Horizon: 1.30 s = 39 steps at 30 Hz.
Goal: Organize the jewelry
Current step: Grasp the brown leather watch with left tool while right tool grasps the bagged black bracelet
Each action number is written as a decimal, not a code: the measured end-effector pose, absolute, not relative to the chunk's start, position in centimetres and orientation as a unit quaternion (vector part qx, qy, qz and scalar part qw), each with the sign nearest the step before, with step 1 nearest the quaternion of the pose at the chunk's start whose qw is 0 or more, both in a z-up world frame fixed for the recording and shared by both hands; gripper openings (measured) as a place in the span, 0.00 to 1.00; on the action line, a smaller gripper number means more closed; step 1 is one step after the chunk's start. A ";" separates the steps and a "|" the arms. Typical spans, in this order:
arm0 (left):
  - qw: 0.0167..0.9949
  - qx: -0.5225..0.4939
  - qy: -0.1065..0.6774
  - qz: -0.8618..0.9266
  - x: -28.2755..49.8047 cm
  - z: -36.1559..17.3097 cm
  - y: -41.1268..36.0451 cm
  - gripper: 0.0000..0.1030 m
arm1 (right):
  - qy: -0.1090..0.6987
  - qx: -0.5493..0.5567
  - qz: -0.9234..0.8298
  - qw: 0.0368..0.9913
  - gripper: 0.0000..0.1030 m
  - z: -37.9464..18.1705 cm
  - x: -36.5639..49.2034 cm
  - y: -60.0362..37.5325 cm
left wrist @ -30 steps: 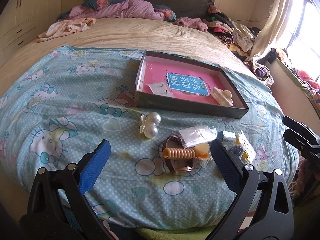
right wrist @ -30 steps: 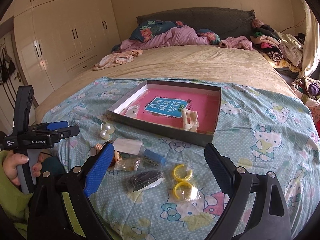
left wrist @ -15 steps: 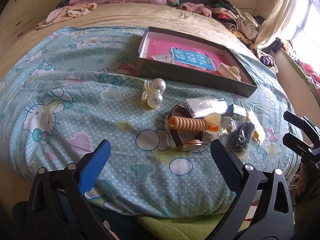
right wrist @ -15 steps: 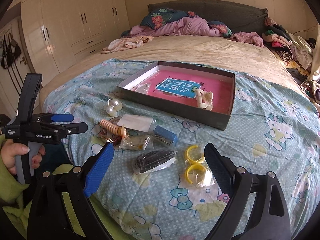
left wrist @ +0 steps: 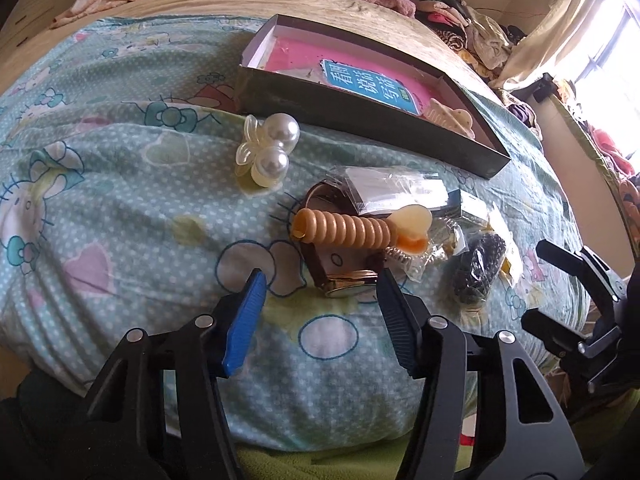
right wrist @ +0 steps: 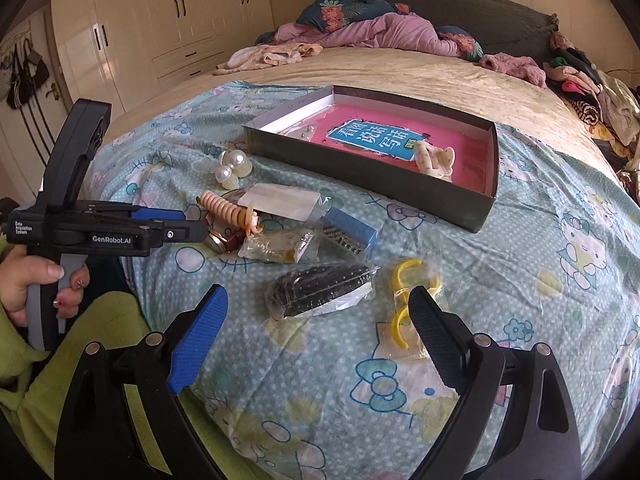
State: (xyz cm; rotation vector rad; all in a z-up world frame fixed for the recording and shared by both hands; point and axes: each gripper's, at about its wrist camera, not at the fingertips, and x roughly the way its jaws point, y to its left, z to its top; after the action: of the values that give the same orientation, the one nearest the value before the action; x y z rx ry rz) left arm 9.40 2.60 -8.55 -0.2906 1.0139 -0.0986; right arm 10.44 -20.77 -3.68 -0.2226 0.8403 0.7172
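— Jewelry mostly loose on the bedspread; only a cream clip (right wrist: 434, 159) lies in the box (right wrist: 372, 178), upper centre.
— Left gripper (left wrist: 320, 280) closing on nothing, right gripper (right wrist: 318, 302) wide, empty.

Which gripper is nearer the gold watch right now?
Left. The left gripper sits just short of the gold watch, jaws closing with nothing pinched yet. The right gripper is off to the side, open over the black bagged item.
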 end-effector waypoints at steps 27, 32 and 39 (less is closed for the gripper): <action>0.833 -0.245 0.491 -0.070 11.9 -10.4 3.7 0.33 | 0.403 -0.180 0.362 0.821 0.88 -8.7 13.1 -16.6; 0.849 -0.228 0.471 -0.068 11.4 -9.5 3.4 0.22 | 0.394 -0.177 0.366 0.824 0.76 -8.9 13.3 -16.0; 0.872 -0.186 0.448 -0.063 10.0 -7.6 3.1 0.07 | 0.398 -0.148 0.378 0.823 0.71 -8.3 13.0 -16.9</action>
State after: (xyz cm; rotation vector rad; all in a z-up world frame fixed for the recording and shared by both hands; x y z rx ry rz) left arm 9.98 3.12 -7.58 -0.3879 0.9373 -0.1311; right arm 13.02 -16.93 -8.34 -0.3153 0.8457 0.8042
